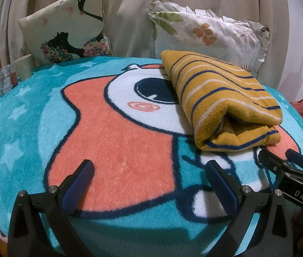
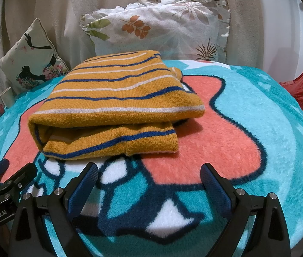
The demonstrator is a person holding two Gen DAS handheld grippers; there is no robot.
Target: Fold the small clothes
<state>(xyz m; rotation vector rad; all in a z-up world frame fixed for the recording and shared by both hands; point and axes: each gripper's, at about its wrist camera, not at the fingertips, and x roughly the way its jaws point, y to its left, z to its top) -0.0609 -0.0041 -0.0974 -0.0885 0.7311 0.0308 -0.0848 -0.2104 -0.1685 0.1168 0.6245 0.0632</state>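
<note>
Soft cloth nearly everywhere, with hard matt tools at the near edge.

A folded mustard garment (image 2: 117, 98) of coarse, nubbly knit lies on a plush, fuzzy fleece blanket (image 2: 258, 115). At 12 o'clock, a crinkled, smooth cotton-like floral pillow (image 2: 162, 30); at 10 o'clock, a flatter woven printed cushion (image 1: 65, 27). Beside it stand a matt paper cup (image 1: 24, 66) and a clear, glossy plastic jar (image 1: 5, 81). Both grippers, left gripper (image 1: 149, 177) and right gripper (image 2: 149, 180), are matt black plastic with dimpled blue rubbery pads (image 2: 83, 190) and shiny metal pins.
</note>
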